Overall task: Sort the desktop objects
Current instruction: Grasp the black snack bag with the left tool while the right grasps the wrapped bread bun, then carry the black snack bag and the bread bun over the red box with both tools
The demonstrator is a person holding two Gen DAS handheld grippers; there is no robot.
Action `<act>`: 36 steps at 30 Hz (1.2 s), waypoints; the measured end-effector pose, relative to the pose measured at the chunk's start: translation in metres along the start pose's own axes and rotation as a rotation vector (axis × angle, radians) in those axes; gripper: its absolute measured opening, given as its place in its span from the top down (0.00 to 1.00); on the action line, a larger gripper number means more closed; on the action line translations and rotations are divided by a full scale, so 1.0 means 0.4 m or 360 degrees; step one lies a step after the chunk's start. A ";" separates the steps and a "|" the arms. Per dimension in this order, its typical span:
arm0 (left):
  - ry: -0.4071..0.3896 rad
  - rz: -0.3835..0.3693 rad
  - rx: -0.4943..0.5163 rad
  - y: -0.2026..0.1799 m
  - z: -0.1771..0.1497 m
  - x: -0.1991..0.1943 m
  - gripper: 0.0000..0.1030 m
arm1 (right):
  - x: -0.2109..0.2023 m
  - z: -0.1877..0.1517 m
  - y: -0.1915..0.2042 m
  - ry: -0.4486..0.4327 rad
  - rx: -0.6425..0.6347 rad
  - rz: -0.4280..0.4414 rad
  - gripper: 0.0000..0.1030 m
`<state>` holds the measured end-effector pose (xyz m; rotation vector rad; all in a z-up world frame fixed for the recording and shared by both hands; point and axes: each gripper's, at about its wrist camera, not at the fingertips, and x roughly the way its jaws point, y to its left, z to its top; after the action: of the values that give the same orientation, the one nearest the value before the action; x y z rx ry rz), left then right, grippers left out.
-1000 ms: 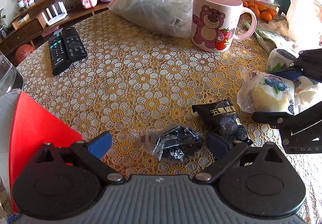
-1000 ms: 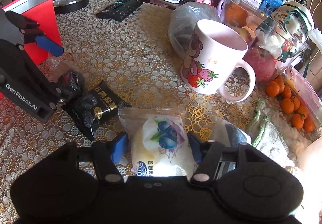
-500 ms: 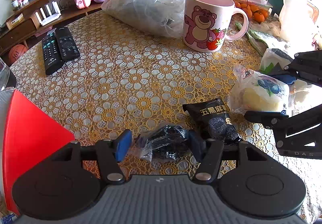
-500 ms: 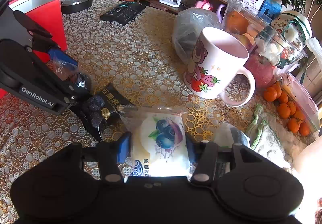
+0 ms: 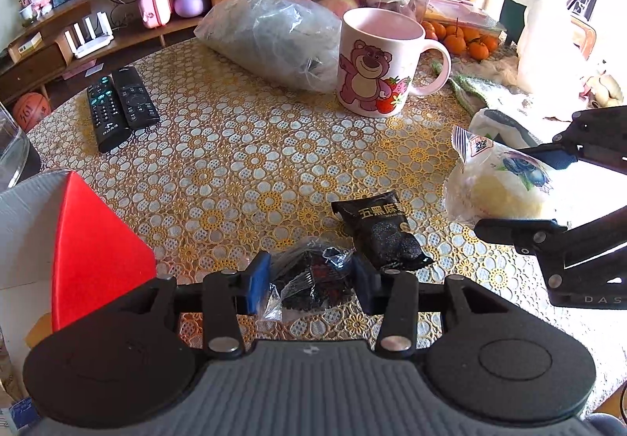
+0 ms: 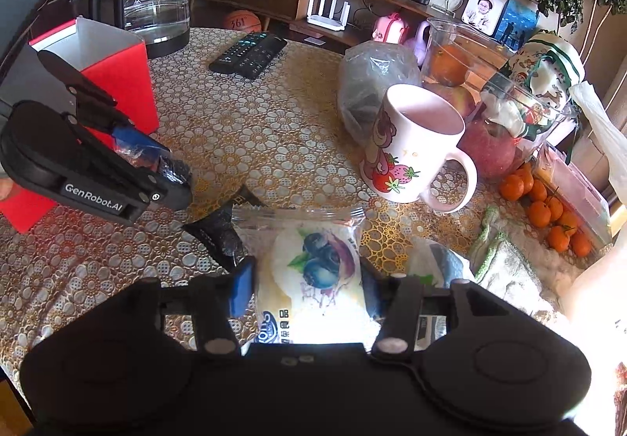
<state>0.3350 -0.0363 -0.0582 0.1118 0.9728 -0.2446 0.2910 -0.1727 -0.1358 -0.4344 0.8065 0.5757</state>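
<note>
Since both packets are thin film around soft food, expect almost no weight, much crackle and some slip. Grips, in the left claw (image 5: 310,279), a small clear packet (image 5: 313,291) of something dark, with jaws that have just been closing on it and blue pads now pressing the crumpled film from both sides. Sits low over the flowered tabletop (image 5: 235,161), just beside the red box (image 5: 98,247); cannot tell whether lifted clear or resting. Grasps, in the right claw (image 6: 306,289), the blueberry bun packet (image 6: 313,263) across its middle, jaws likewise just drawn in and clenched against the puffed sides. Looks squashy and easily dented, so calls for a light squeeze on the body, not on the loose sealed edge, which would probably slide out. Leaves a black sesame packet (image 5: 382,232) flat on the tabletop between the two claws, flat enough that a pinch at its raised end seems the likely hold.

Hard to make out: the contents of the clear packet, dark and glinting behind wrinkles. Cut off behind the right claw's body: the near end of the bun packet, and most of a white wrapper (image 6: 443,263) beside it. Washed out by glare at the right of both views.
</note>
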 end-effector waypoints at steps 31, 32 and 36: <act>-0.0205 -0.0121 -0.0004 0.067 -0.161 -0.403 0.58 | -0.299 0.056 0.234 -0.0082 0.0161 0.0191 0.48; -0.0210 -0.0114 -0.0013 0.078 -0.170 -0.414 0.58 | -0.304 0.063 0.245 -0.0088 0.0157 0.0205 0.48; -0.0243 -0.0078 -0.0047 0.124 -0.197 -0.457 0.58 | -0.325 0.095 0.305 -0.0113 0.0108 0.0244 0.48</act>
<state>0.1860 0.0561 0.0485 0.0414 0.8275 -0.2798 0.1628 -0.0984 -0.0295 -0.2897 0.7930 0.7002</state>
